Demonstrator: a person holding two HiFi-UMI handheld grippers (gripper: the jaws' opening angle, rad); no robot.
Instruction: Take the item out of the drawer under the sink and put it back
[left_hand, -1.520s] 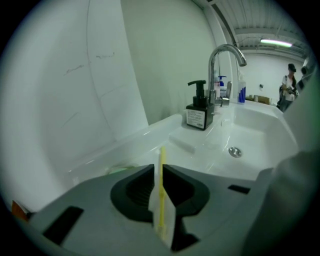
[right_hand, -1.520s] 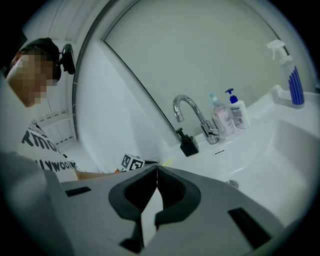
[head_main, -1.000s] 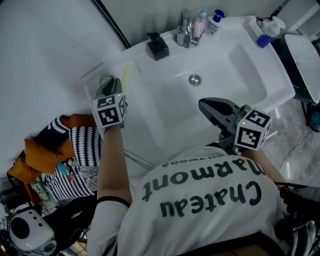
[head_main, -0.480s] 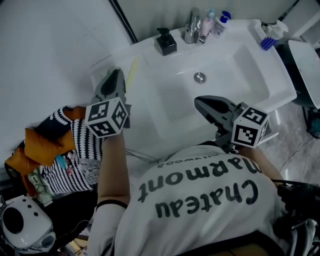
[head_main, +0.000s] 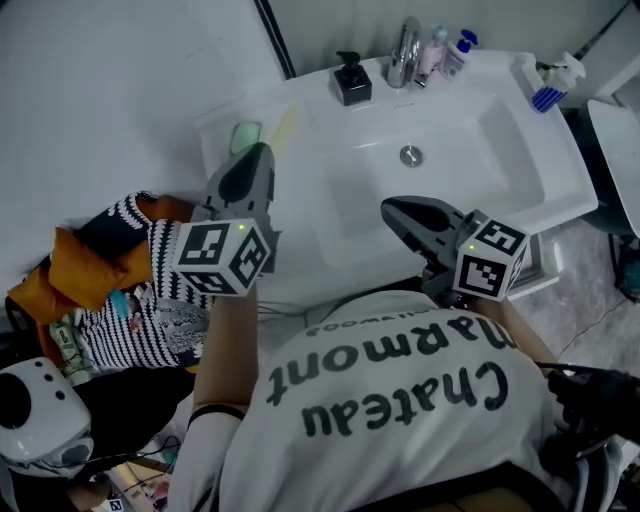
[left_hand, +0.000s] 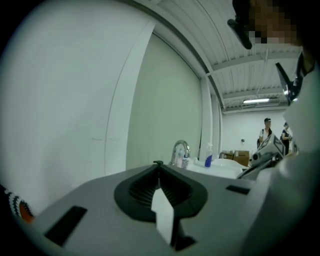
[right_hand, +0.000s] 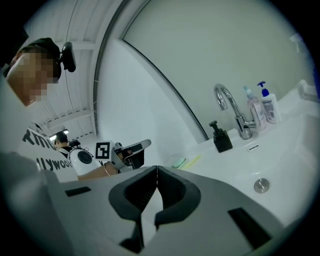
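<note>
**Both claws closed and empty; green item lying on the sink's left ledge**

Left claw (head_main: 259, 152): in the left gripper view (left_hand: 158, 164) the two jaw tips meet at the top, with only a narrow slit lower down. The jaws have just been closing, and nothing is between them. The claw points roughly level, towards the faucet (left_hand: 180, 150) and the wall behind it.

Right claw (head_main: 386, 207): in the right gripper view (right_hand: 157, 167) the tips touch and the pads hold nothing. In the head view it sits over the near edge of the sink (head_main: 560, 170), pointing left across the basin.

Green item (head_main: 245, 135): a small flat piece with rounded corners, lying on the sink's left ledge. In the head view it shows just beyond the left claw's tips and is not gripped. A thin yellow strip (head_main: 285, 125) lies just beside it on the basin side. The right gripper view shows the same pair, green item (right_hand: 179, 162) and strip (right_hand: 192, 160), with the left claw (right_hand: 132, 148) and its marker cube (right_hand: 102, 149) to their left.

Back rim of the sink, left to right:
- black pump dispenser (head_main: 351, 80)
- chrome faucet (head_main: 405, 45)
- two small pump bottles (head_main: 450, 48)

A blue-bristled brush (head_main: 550, 90) rests at the right corner. The round drain (head_main: 410, 155) is in the basin floor.

Left of the sink, lower down, is a heap of striped cloth (head_main: 150, 300) and orange cloth (head_main: 70, 275). A white round device (head_main: 30, 410) sits at the lower left. The person's white printed shirt (head_main: 400, 400) fills the foreground.
</note>
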